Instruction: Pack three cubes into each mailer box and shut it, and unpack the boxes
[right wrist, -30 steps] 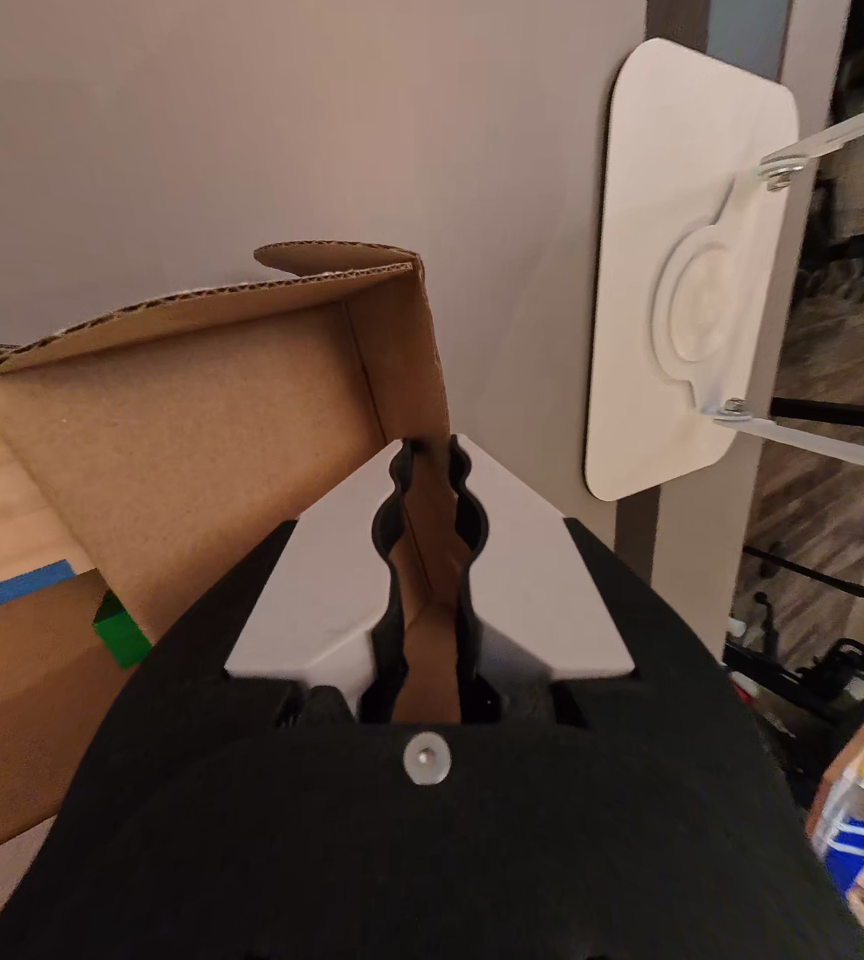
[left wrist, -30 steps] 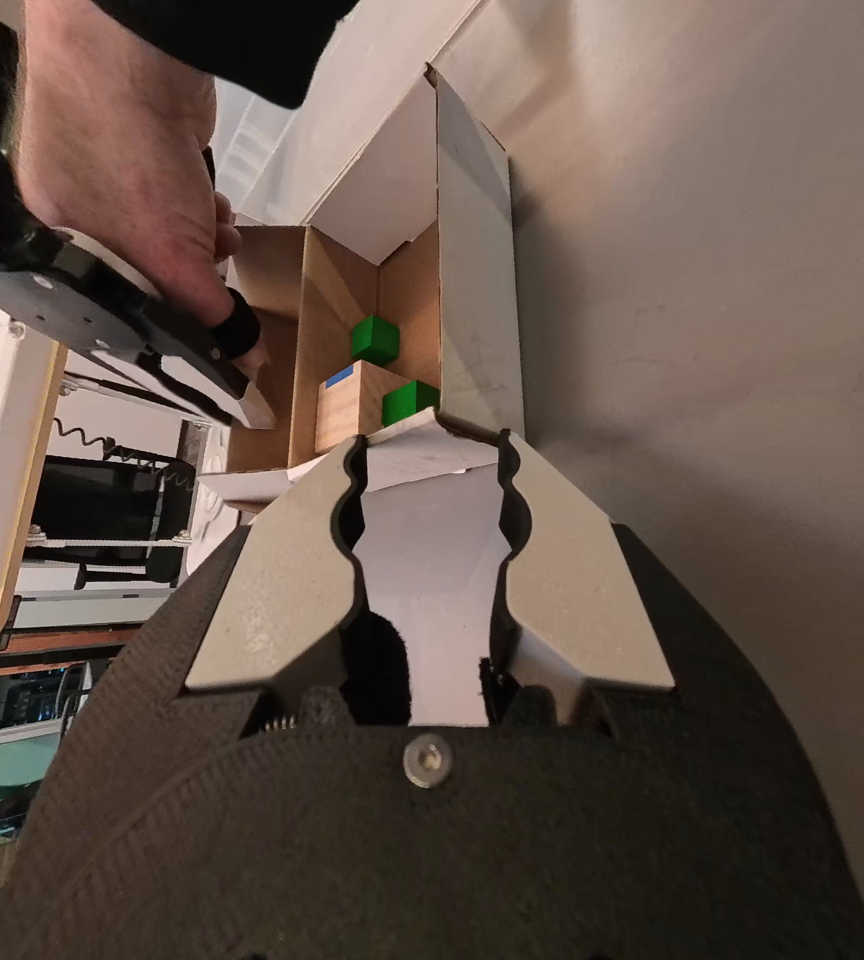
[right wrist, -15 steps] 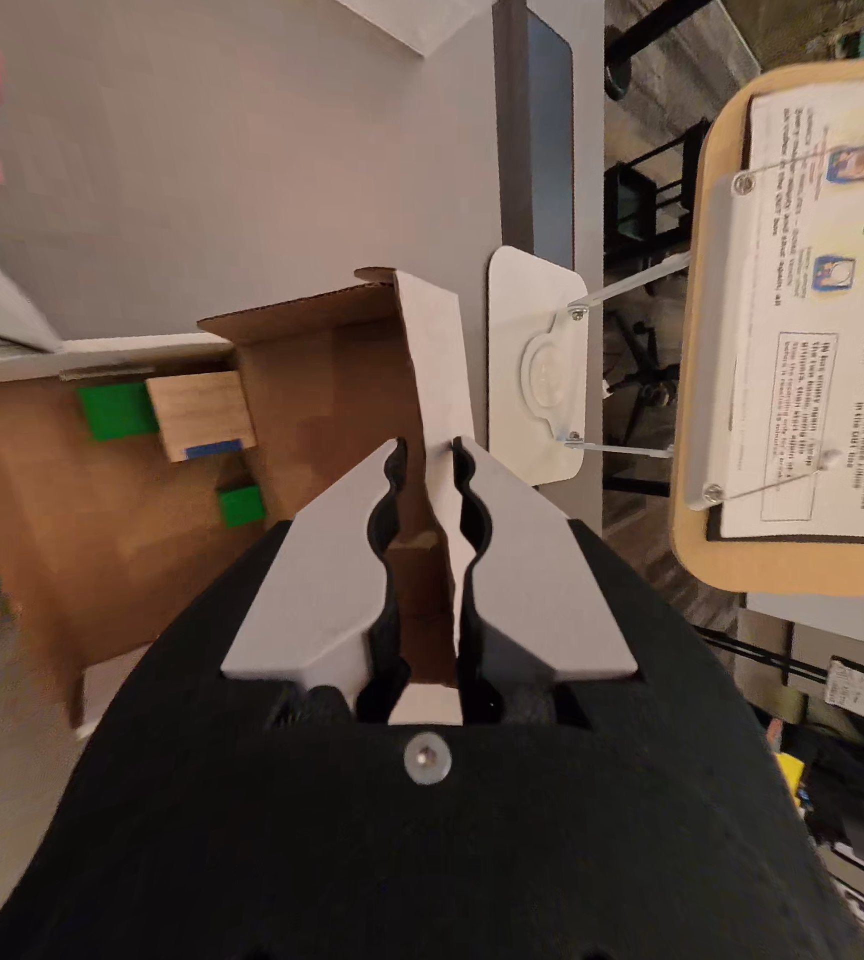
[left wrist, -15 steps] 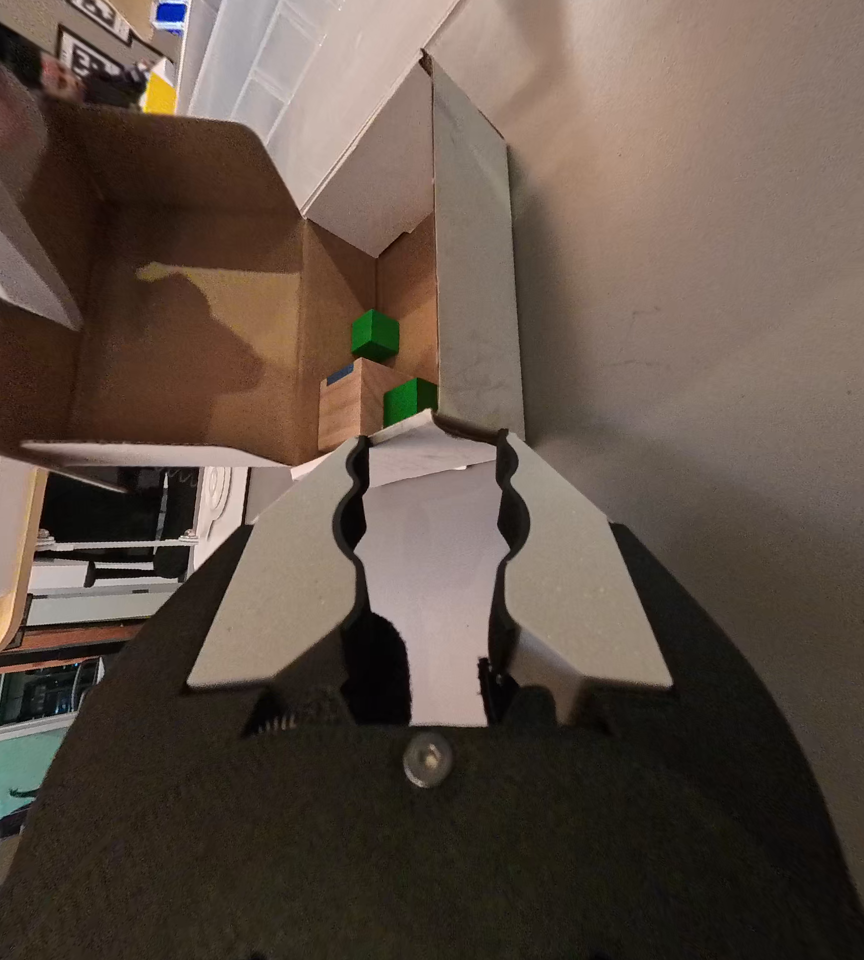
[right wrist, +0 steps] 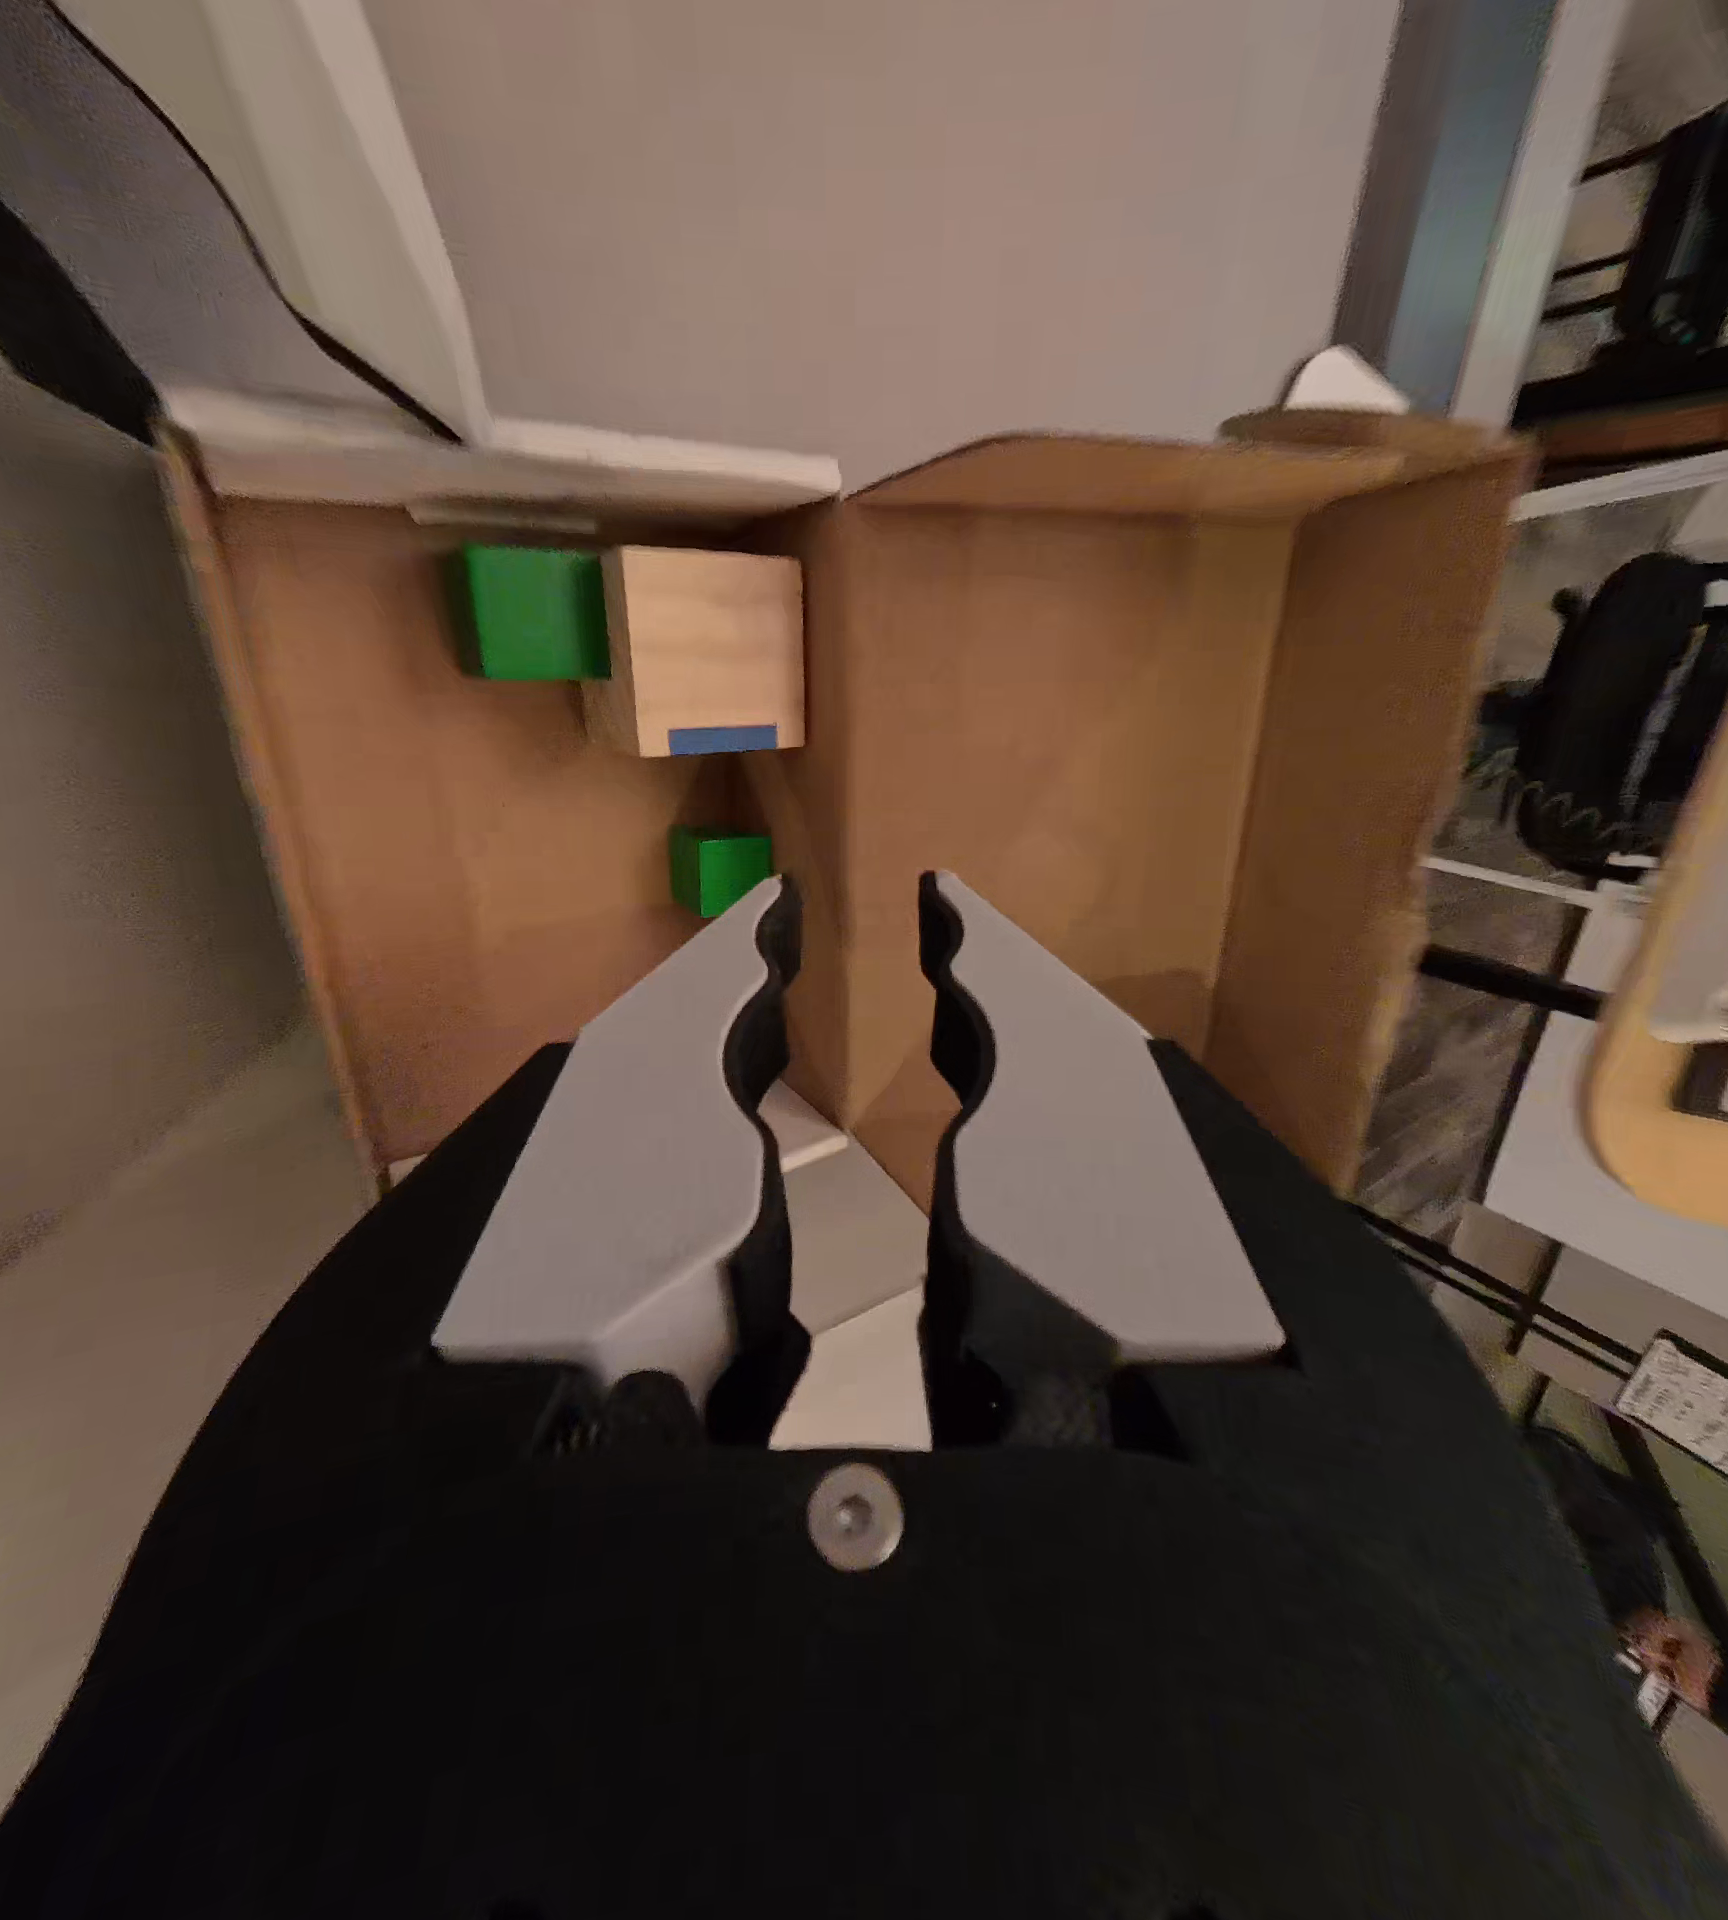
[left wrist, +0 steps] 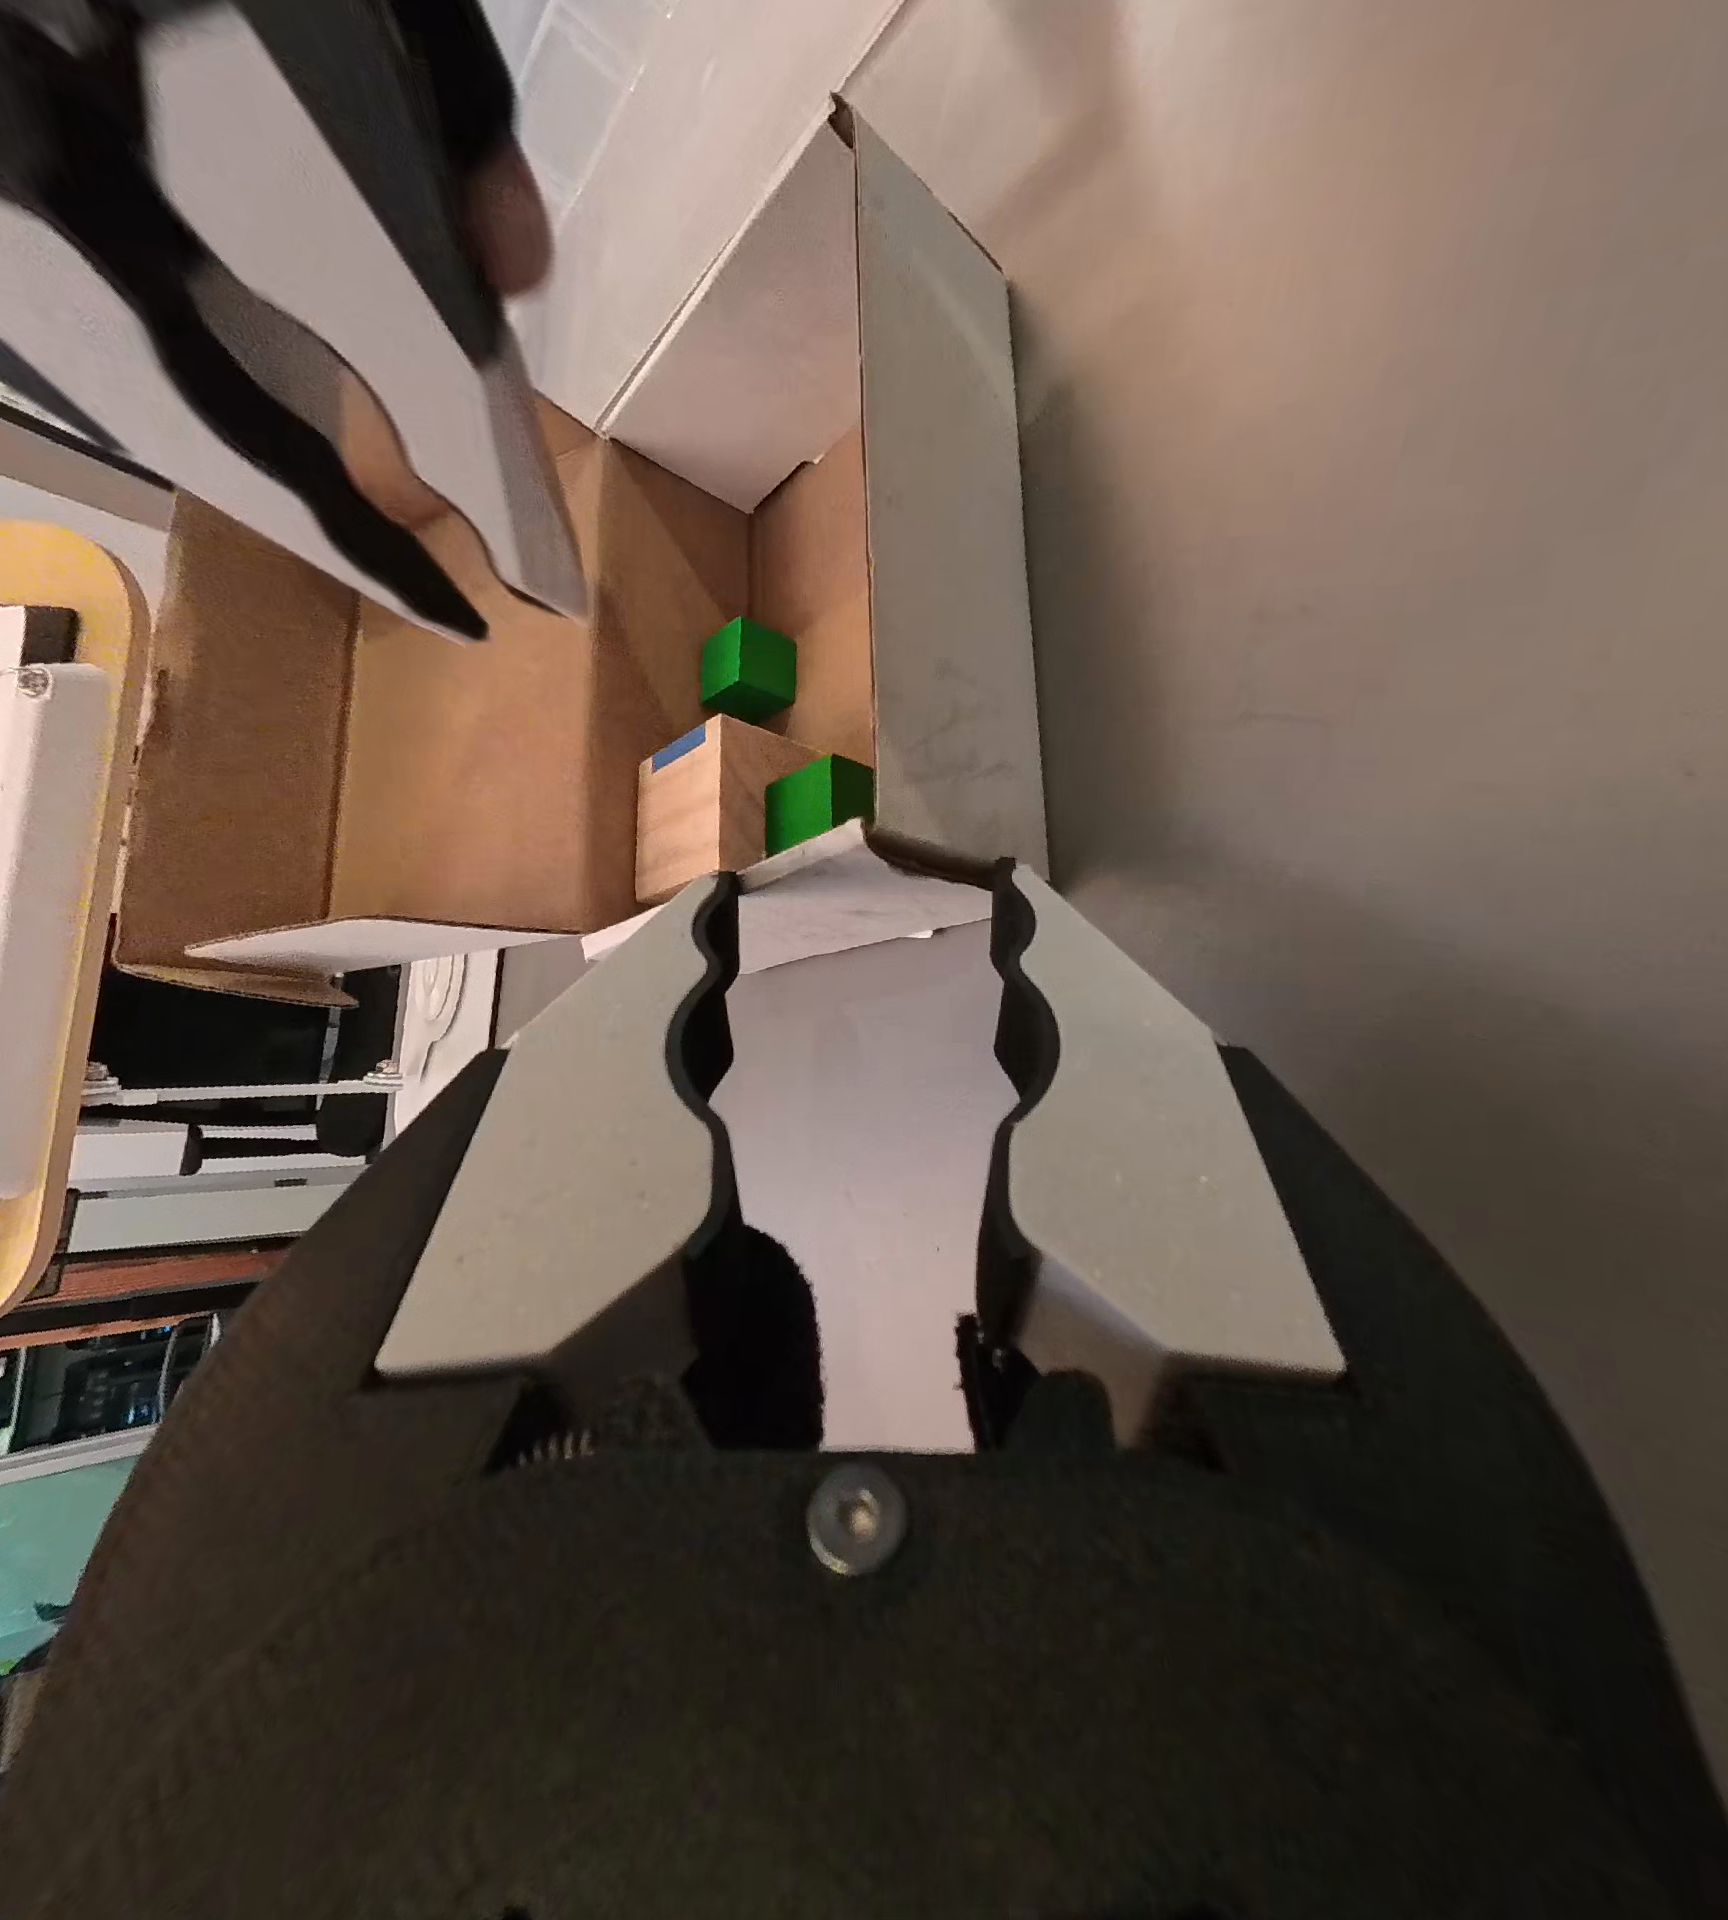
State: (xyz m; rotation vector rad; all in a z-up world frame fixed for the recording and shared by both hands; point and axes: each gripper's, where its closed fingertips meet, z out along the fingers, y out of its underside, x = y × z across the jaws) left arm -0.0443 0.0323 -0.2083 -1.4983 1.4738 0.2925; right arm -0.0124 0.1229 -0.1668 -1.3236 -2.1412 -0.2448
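A mailer box, white outside (left wrist: pixel 943 623) and brown inside (right wrist: pixel 1047 727), lies on the grey table with its lid swung open. Inside are a wooden cube with a blue mark (left wrist: pixel 704 821) (right wrist: pixel 704 644) and two green cubes (left wrist: pixel 748 681) (left wrist: pixel 818 800), which also show in the right wrist view (right wrist: pixel 527 613) (right wrist: pixel 720 868). My left gripper (left wrist: pixel 865 883) is open at the box's near end, with a white flap between its fingers. My right gripper (right wrist: pixel 852 883) is open and empty, above the fold between tray and lid. It shows blurred in the left wrist view (left wrist: pixel 424 582).
The grey table (left wrist: pixel 1462 727) runs along one side of the box. A yellow-rimmed board with printed sheets (left wrist: pixel 8 935) (right wrist: pixel 1722 1039) stands beyond the table edge. Clear bins (left wrist: pixel 631 104) sit behind the box. Shelves and cables lie off the table.
My right gripper has let go of the lid flap, opened, and swung over the box interior. The lid now lies open. My left gripper has not moved.
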